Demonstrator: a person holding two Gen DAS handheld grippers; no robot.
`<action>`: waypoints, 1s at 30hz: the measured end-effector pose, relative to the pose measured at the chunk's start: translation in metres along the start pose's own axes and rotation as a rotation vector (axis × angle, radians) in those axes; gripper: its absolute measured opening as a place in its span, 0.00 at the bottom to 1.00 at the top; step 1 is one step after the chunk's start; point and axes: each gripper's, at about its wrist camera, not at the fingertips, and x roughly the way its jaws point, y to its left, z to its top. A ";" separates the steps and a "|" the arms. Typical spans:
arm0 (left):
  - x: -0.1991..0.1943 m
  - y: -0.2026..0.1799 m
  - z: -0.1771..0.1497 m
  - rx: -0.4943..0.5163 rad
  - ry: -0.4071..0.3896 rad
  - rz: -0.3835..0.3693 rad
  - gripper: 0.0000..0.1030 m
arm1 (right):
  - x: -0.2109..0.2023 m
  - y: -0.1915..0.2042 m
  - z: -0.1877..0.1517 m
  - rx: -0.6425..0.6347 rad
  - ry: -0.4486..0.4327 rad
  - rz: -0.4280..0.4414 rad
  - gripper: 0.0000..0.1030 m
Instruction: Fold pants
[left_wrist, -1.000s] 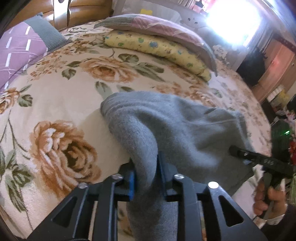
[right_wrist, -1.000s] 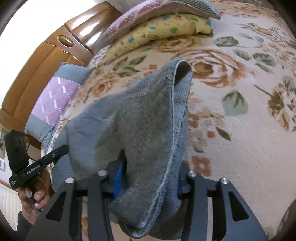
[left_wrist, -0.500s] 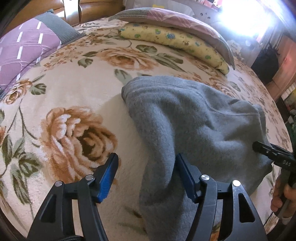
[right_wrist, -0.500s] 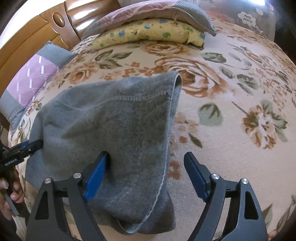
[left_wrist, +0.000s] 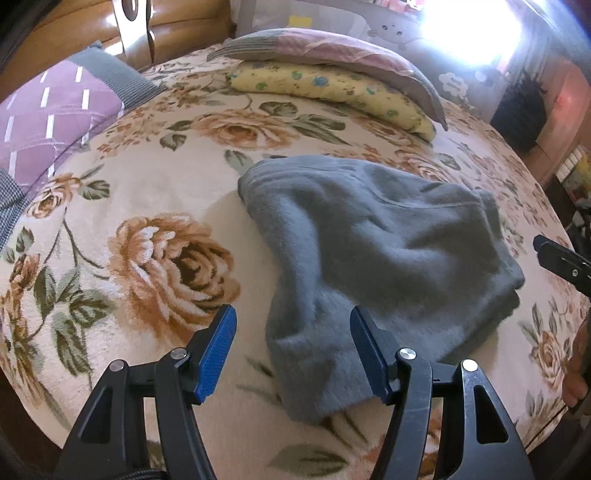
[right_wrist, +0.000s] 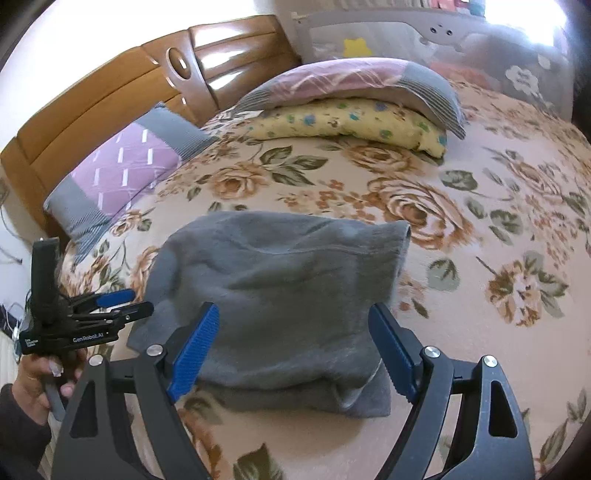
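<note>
The grey fleece pants (left_wrist: 380, 251) lie folded in a rumpled bundle on the floral bedspread (left_wrist: 155, 258). They also show in the right wrist view (right_wrist: 280, 295). My left gripper (left_wrist: 291, 350) is open and empty, its blue pads on either side of the bundle's near left corner, just above it. My right gripper (right_wrist: 295, 343) is open and empty, straddling the near edge of the bundle. The left gripper also shows in the right wrist view (right_wrist: 110, 306), held in a hand at the bundle's left side.
A yellow pillow (left_wrist: 332, 92) under a pink and grey pillow (left_wrist: 325, 48) lies at the far side. A purple pillow (left_wrist: 48, 122) lies at the left by the wooden headboard (right_wrist: 110, 96). The bed's edge is close below the grippers.
Both grippers were shut on the pants and holding them up; they have opened, let the pants drop onto the bed, and pulled back a little.
</note>
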 end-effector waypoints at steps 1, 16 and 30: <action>-0.001 -0.001 -0.001 0.002 0.002 -0.005 0.63 | -0.002 0.002 -0.002 -0.002 -0.002 -0.001 0.81; -0.020 0.029 -0.020 -0.079 0.014 0.027 0.63 | -0.021 0.015 -0.017 0.012 -0.012 0.042 0.81; -0.048 -0.021 -0.031 0.067 -0.037 0.039 0.69 | -0.016 0.033 -0.034 -0.163 0.097 0.054 0.81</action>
